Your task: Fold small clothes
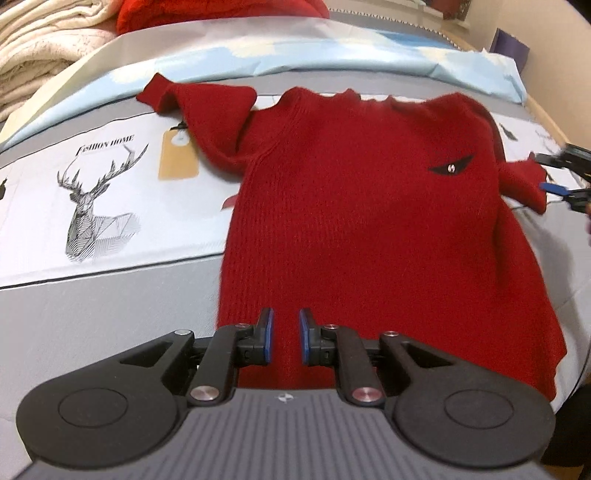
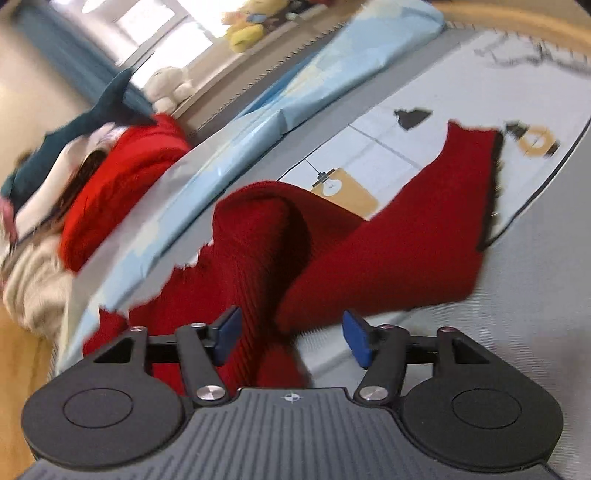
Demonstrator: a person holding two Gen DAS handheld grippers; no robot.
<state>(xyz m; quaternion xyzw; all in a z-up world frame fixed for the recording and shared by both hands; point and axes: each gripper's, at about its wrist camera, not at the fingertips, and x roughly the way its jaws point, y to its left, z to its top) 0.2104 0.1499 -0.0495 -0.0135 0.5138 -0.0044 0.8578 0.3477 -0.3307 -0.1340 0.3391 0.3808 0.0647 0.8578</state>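
Note:
A small red knit sweater point(image 1: 351, 203) lies front up on the printed bed sheet point(image 1: 110, 258), a black emblem point(image 1: 450, 168) on its chest. One sleeve point(image 1: 210, 114) is bent across near the collar, beside a tan hang tag point(image 1: 178, 155). My left gripper point(image 1: 287, 328) hovers over the hem, its blue pads a narrow gap apart with nothing pinched. At the far right my right gripper point(image 1: 554, 175) stands open around the other sleeve's cuff point(image 1: 521, 181). In the right wrist view that gripper point(image 2: 291, 332) is wide open, the rumpled sleeve point(image 2: 251, 295) lying loose between its fingers.
Folded cream blankets point(image 1: 37, 55) and another red garment point(image 1: 221, 14) are stacked at the back left. A pale blue cover point(image 1: 258, 55) runs along the far side. A deer print point(image 1: 96, 206) marks the sheet on the left. Plush toys point(image 2: 247, 26) sit on a ledge.

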